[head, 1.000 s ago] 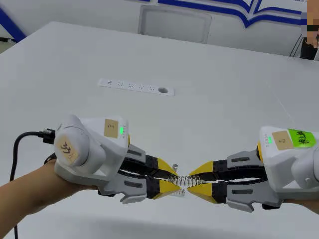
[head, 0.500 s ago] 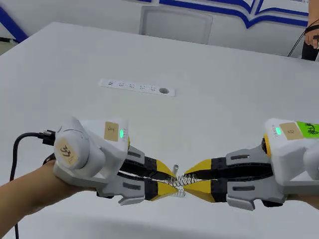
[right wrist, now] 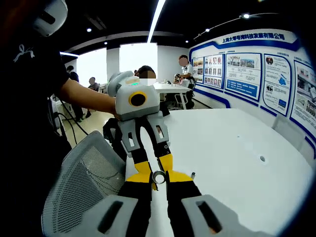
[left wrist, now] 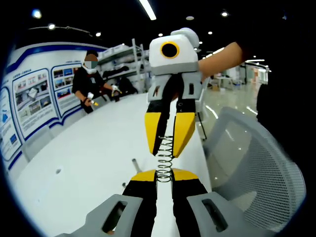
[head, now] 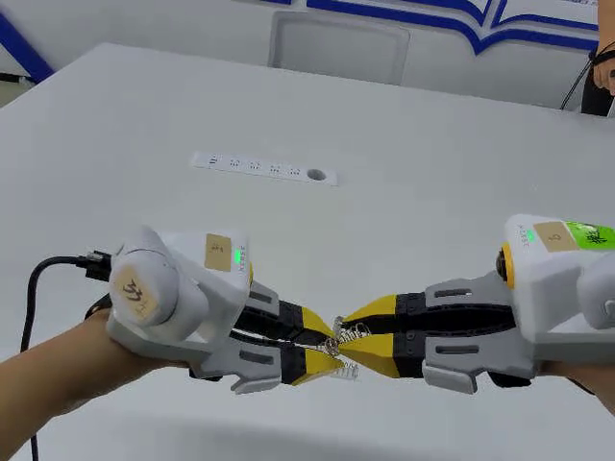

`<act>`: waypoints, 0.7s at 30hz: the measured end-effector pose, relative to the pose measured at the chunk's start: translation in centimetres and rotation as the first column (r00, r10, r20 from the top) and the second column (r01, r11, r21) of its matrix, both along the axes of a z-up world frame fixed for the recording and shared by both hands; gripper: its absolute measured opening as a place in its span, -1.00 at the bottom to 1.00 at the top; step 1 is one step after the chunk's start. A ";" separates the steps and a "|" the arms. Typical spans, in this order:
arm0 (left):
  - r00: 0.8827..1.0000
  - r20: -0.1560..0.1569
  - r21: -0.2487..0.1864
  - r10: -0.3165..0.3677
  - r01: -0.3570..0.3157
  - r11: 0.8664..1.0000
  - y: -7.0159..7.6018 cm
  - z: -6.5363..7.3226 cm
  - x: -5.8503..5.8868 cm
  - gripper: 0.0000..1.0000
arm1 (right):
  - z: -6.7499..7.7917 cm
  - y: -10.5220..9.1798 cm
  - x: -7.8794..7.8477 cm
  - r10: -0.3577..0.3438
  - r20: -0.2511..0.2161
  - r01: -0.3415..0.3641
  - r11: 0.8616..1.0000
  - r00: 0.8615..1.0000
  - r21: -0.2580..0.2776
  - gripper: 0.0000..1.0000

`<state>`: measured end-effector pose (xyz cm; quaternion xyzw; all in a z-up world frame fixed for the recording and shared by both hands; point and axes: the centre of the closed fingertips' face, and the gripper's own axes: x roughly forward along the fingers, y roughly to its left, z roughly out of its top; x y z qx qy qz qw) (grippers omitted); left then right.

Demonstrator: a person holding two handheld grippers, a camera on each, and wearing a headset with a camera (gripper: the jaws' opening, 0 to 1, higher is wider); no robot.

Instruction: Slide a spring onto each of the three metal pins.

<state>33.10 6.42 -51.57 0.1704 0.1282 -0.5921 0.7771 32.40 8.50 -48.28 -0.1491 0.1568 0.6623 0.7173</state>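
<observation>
My left gripper (head: 327, 349) and right gripper (head: 344, 341) meet tip to tip low over the white table (head: 144, 125). A short steel spring (head: 354, 332) bridges their yellow tips. In the left gripper view the spring (left wrist: 164, 158) runs from the right gripper (left wrist: 165, 149) down into my left gripper (left wrist: 163, 176), which is shut on a thin metal pin that is mostly hidden. In the right gripper view the spring (right wrist: 158, 177) shows end-on as a ring, with my right gripper (right wrist: 158, 179) shut on it. A loose pin (head: 337, 322) stands on the table just behind the tips.
A white power strip (head: 264, 167) lies mid-table, with a grey chair (head: 336, 46) beyond the far edge. A mesh chair (left wrist: 252, 168) stands beside the table. A black cable (head: 38, 279) trails from the left gripper. People stand at the far end of the room.
The right gripper has moved left toward the left gripper. The spring between the tips, stretched out a second ago, is now short and bunched up.
</observation>
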 end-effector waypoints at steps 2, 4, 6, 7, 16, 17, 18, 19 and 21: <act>1.000 -0.002 -0.004 0.002 -0.002 1.000 0.0 0.0 0.0 -0.81 | 0.2 0.2 0.0 -0.003 -0.007 0.003 1.000 1.000 0.008 -0.77; 1.000 -0.004 -0.007 0.003 -0.003 1.000 -0.1 0.1 0.0 -0.81 | 0.3 0.4 0.0 -0.003 -0.009 0.003 1.000 1.000 0.013 -0.77; 1.000 -0.009 -0.010 0.000 -0.001 1.000 -0.3 0.0 -0.1 -0.81 | 0.4 0.7 -0.1 -0.001 -0.012 0.001 1.000 1.000 0.016 -0.77; 1.000 -0.016 -0.018 -0.003 0.003 1.000 -0.4 0.1 -0.2 -0.81 | 0.6 0.8 -0.2 0.003 -0.018 -0.003 1.000 1.000 0.022 -0.77; 1.000 -0.022 -0.012 0.004 -0.004 1.000 -0.1 -0.3 0.0 -0.79 | 0.1 1.2 0.0 0.000 -0.002 0.000 1.000 1.000 -0.012 -0.78; 0.999 -0.038 -0.017 0.006 -0.006 1.000 -0.1 -0.3 -0.1 -0.79 | 0.1 1.2 0.0 0.000 -0.003 0.000 1.000 1.000 -0.013 -0.78; 0.999 -0.044 -0.020 0.005 -0.006 1.000 -0.1 -0.3 -0.1 -0.78 | 0.1 1.3 0.0 0.000 -0.006 0.000 1.000 1.000 -0.013 -0.78; 0.999 -0.045 -0.021 0.007 -0.008 1.000 0.0 -0.3 -0.1 -0.78 | 0.2 1.3 0.1 0.001 -0.006 -0.001 1.000 1.000 -0.013 -0.78; 0.999 -0.048 -0.017 0.018 -0.019 1.000 0.1 -0.3 0.2 -0.76 | 0.3 1.3 0.2 -0.001 -0.004 0.001 1.000 1.000 -0.012 -0.78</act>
